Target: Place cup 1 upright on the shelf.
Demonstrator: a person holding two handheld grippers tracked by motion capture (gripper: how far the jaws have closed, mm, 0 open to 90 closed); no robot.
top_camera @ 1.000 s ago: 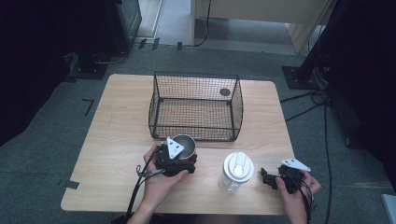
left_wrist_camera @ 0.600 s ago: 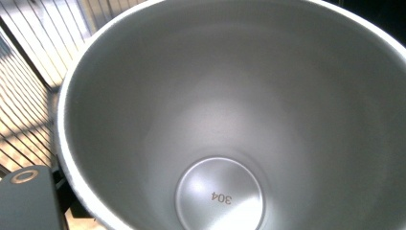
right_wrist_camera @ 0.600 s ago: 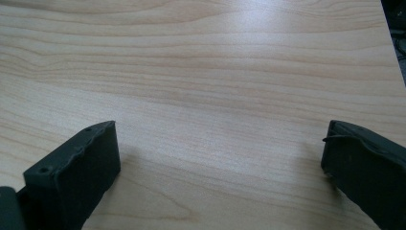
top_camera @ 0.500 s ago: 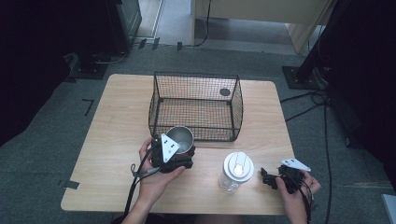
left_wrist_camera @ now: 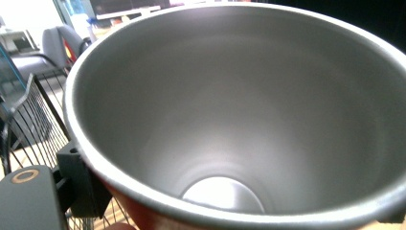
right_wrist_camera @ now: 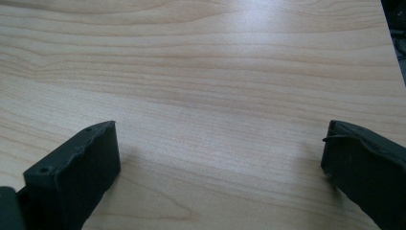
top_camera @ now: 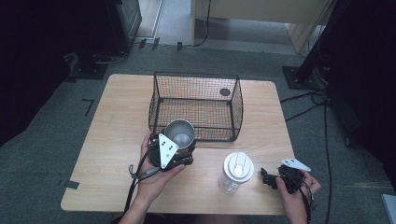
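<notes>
Steel cup [top_camera: 180, 133] sits clamped in the left gripper [top_camera: 180, 148] at the basket's [top_camera: 236, 109] front wall; right gripper [top_camera: 267, 178] rests spread wide on the table [top_camera: 112, 126].

wire basket [top_camera: 196, 107] at table [top_camera: 116, 126] centre-back, metal cup [top_camera: 180, 133] just in front of basket's front-left corner, in left gripper [top_camera: 180, 149], lidded jar [top_camera: 237, 171] front-right of cup, right gripper [top_camera: 267, 179] just right of jar, nr table front edge
</notes>
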